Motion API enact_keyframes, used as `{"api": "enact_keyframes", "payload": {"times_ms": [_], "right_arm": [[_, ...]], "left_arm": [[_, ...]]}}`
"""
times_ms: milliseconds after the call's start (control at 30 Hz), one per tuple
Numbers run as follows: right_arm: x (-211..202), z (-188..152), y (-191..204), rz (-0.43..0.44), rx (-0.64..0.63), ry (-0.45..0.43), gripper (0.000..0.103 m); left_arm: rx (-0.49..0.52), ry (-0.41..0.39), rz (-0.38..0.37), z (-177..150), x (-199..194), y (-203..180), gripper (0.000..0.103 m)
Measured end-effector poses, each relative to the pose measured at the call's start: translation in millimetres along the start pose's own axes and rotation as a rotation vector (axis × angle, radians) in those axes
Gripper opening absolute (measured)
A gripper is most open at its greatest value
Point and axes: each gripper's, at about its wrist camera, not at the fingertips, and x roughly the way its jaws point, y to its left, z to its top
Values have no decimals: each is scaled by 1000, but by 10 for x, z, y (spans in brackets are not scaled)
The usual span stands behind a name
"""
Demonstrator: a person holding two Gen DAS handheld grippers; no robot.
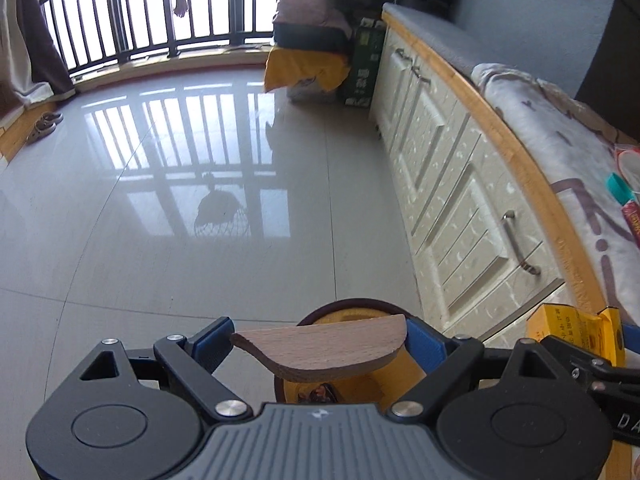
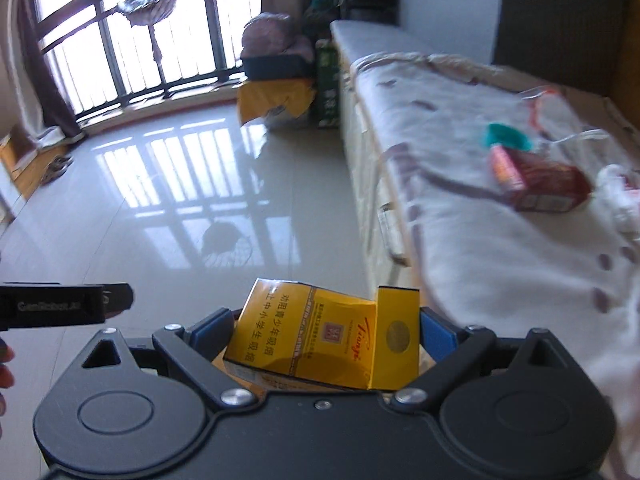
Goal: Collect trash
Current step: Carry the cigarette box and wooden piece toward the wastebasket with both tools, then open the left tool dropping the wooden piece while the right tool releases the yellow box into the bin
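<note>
One flat wooden lid point(image 1: 320, 350) clamped in left tongs point(image 1: 320, 346), one glossy yellow carton pack point(image 2: 316, 346) gripped by right tongs point(image 2: 326, 342), one red box point(image 2: 540, 184) on soft white bench point(image 2: 460, 216) cloth.

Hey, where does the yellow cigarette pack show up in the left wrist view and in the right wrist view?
Left wrist view: yellow cigarette pack at the lower right edge, by the cabinet corner.
Right wrist view: the pack sits bottom centre, gripped between the right gripper fingers.
Shared landmark: the teal cap on the white cloth, beside a red box.

Home bedroom: bed point(image 2: 500, 240), balcony window point(image 1: 140, 8)
</note>
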Motion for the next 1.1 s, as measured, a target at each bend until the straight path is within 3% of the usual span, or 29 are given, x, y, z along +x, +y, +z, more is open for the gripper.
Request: {"api": "enact_keyframes", "payload": {"times_ms": [233, 600, 667, 933, 1000, 1100], "right_arm": [[293, -166, 198, 53, -113, 107, 98], [710, -416, 374, 124, -231, 256, 98], [778, -433, 368, 138, -240, 276, 98], [1021, -448, 235, 159, -213, 317, 98], [1075, -451, 187, 160, -193, 325, 98], [1131, -458, 144, 161, -163, 333, 98]], "left_arm": [[-17, 30, -2, 37, 193, -6, 91], [-67, 102, -117, 51, 714, -176, 91], [-65, 112, -154, 62, 793, -228, 91], [-12, 110, -182, 39, 1139, -421, 92], [-27, 116, -178, 26, 1214, -409, 102], [-43, 123, -164, 5, 1279, -347, 103]]}}
